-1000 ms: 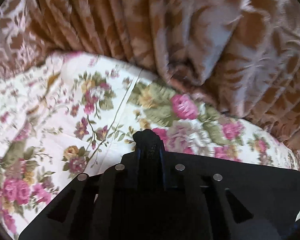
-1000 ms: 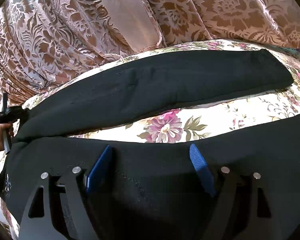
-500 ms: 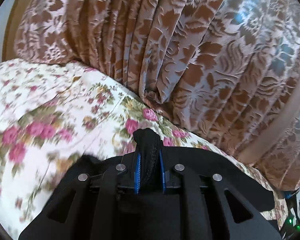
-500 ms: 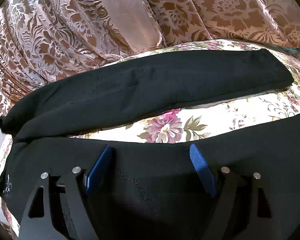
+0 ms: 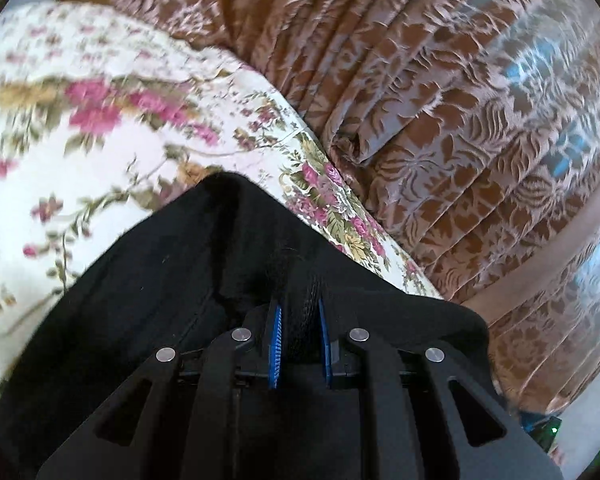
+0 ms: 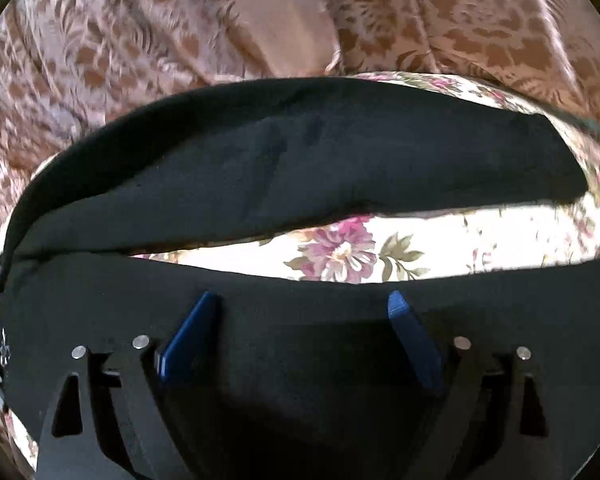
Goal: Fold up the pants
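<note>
Barely begun — black pants [image 6: 300,168] spread on the floral sheet [image 6: 440,240], legs apart. Left gripper [image 5: 298,320] pinching a bunched edge; right gripper [image 6: 300,324] just widened, empty — folds remaining.

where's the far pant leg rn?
Right wrist view: the far pant leg stretches across the middle of the frame on the floral bedspread, just below the brown curtain, apart from the near leg.

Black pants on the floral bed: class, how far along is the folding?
Done: the pants lie spread out, legs apart. In hand: the left gripper pinches a bunched edge, carrying it over the floral bedspread; the right gripper is open above the nearer leg. Left: laying the legs together, then folding.
</note>
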A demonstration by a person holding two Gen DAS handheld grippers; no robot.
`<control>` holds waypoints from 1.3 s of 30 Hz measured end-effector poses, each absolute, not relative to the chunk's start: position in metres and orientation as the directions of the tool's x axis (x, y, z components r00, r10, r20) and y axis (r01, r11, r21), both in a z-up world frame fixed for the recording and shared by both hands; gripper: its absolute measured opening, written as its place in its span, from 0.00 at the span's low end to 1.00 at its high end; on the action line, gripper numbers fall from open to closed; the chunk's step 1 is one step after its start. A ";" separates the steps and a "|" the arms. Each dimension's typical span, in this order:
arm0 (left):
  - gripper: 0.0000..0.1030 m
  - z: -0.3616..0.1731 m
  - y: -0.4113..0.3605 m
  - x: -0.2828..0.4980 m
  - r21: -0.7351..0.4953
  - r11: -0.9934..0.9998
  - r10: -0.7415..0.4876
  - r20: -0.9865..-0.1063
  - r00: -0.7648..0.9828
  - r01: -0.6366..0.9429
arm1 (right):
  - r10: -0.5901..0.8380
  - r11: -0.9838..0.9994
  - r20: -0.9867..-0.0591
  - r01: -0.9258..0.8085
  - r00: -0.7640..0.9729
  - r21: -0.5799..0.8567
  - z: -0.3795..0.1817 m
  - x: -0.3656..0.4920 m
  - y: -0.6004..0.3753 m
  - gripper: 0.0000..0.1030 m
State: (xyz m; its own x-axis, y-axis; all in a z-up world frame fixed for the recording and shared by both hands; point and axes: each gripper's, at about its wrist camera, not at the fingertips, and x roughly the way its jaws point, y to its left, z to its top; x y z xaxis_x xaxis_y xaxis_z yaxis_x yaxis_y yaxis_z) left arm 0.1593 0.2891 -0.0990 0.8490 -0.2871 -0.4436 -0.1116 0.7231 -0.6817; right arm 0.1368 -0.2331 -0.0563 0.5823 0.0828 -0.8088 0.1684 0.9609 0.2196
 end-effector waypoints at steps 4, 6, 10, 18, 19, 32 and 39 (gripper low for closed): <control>0.14 -0.103 0.292 0.157 -0.706 0.702 -0.308 -0.419 0.854 -0.093 | 0.196 0.923 -0.750 0.139 0.631 0.358 -0.010 0.170 -0.219 0.86; 0.14 -0.104 0.293 0.157 -0.716 0.693 -0.316 -0.412 0.854 -0.089 | 0.286 0.890 -0.737 0.115 0.613 0.441 0.007 0.205 -0.203 0.86; 0.14 -0.105 0.293 0.156 -0.727 0.682 -0.326 -0.397 0.858 -0.077 | 0.386 0.814 -0.748 0.183 0.540 0.551 0.007 0.274 -0.179 0.86; 0.14 -0.108 0.297 0.156 -0.748 0.661 -0.344 -0.376 0.860 -0.063 | 0.324 0.735 -0.855 0.461 0.405 0.497 -0.044 0.343 -0.166 0.81; 0.14 -0.109 0.297 0.156 -0.750 0.659 -0.345 -0.374 0.861 -0.062 | 0.331 0.706 -0.861 0.504 0.387 0.497 -0.054 0.343 -0.169 0.77; 0.14 -0.055 0.317 0.147 -0.808 0.588 -0.332 -0.227 0.916 0.013 | 0.582 0.539 -0.583 0.268 0.567 0.799 -0.014 0.250 -0.195 0.12; 0.14 -0.028 0.337 0.105 -0.863 0.494 -0.309 -0.056 0.949 0.110 | 0.636 0.586 -0.456 -0.006 0.623 0.810 0.025 0.143 -0.177 0.12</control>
State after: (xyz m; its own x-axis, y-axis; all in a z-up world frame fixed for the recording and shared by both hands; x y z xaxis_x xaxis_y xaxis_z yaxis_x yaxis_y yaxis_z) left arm 0.1054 0.3370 -0.0279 0.9493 -0.3091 -0.0564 0.1095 0.4937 -0.8627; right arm 0.1425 -0.1767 0.0251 0.6227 0.6360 -0.4558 -0.0061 0.5865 0.8099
